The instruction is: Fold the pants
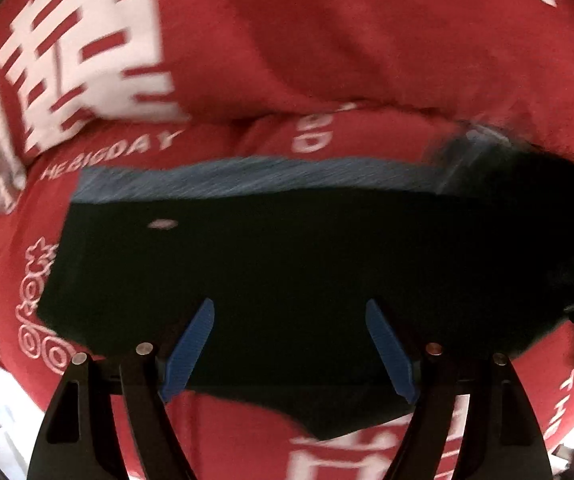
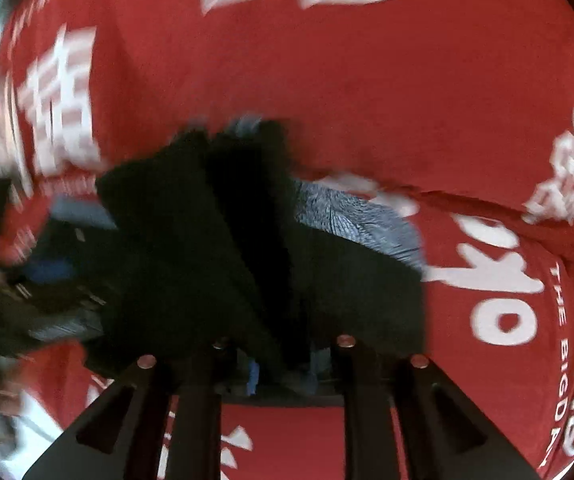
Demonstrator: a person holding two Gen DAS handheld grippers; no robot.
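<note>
- We're hovering the left gripper point(image 1: 289, 344) over the black fabric pants with the grey-blue ribbed waistband point(image 1: 271, 264); they're lying flat on the red quilted bedspread with white printed lettering point(image 1: 327, 48).
- Left tongs: blue pads point(image 1: 189, 350) are standing wide apart with nothing between them, only dark cloth showing below the gap. No grip.
- We're pointing it steeply down at the middle of the pants, near their closer edge, probably lining up for the next pinch or smoothing pass.
- Right gripper point(image 2: 281, 372): pads mostly hidden behind black cloth. A raised fold of the pants point(image 2: 247, 240) is standing right in front of the jaws, gap narrow. We can't tell whether the pads are pressing on it or just letting go.
- In the right wrist view one layer is draped over another, waistband point(image 2: 351, 220) peeking out on the right, so we're judging a fold as partly done.
- The left gripper point(image 2: 47, 276) is showing at the far left there, blurred.
- Small white oval mark on the pants point(image 1: 162, 224); too smeared to read.
- Bedspread text: "THE BIGDAY" is reading clearly point(image 1: 111, 160), plus large white double-happiness characters point(image 1: 87, 60).
- Risk: both views are motion-blurred and the cloth is limp, so the fold edge may be slumping.
</note>
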